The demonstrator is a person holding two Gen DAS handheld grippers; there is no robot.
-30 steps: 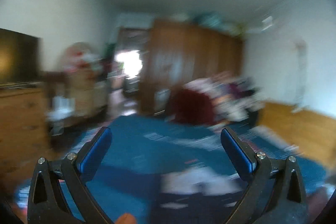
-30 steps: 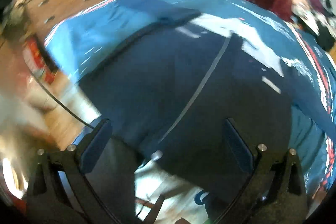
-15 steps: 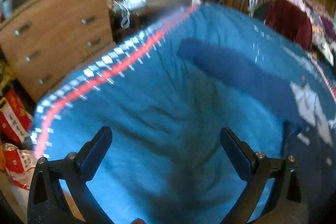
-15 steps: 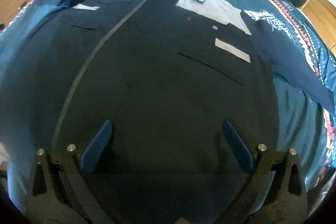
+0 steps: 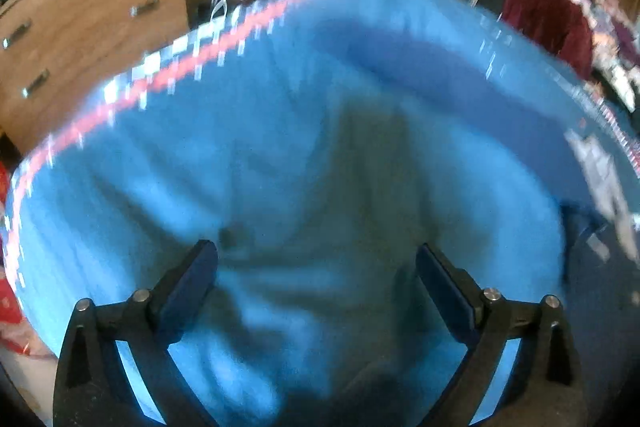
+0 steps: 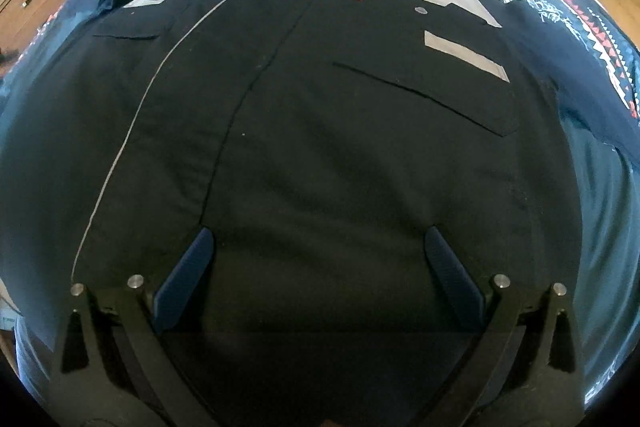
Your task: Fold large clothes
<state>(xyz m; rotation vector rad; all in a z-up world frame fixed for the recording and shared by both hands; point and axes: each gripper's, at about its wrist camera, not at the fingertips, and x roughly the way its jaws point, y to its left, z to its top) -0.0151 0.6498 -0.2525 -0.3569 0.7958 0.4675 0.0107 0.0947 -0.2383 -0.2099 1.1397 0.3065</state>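
Observation:
A large dark navy shirt (image 6: pixel 320 147) with a grey collar and grey shoulder panels lies flat, front side up, on a blue bedspread (image 6: pixel 600 211). My right gripper (image 6: pixel 318 247) hovers open over the shirt's lower part, nothing between its fingers. In the left wrist view, my left gripper (image 5: pixel 316 259) is open above bare blue bedspread (image 5: pixel 280 147), to the left of the shirt. One dark sleeve (image 5: pixel 460 75) stretches across the cover ahead, and the shirt's edge (image 5: pixel 600 259) shows at far right. This view is blurred.
A wooden chest of drawers (image 5: pixel 88 19) stands left of the bed. A dark red garment (image 5: pixel 548 23) and a pile of clothes sit at the bed's far end. Red bags (image 5: pixel 6 291) lie on the floor at left. The bedspread has a red and white patterned border (image 5: pixel 192 63).
The left gripper swung down from facing the room to the bedspread and moved closer to it. The right gripper moved from the bed's edge to over the shirt.

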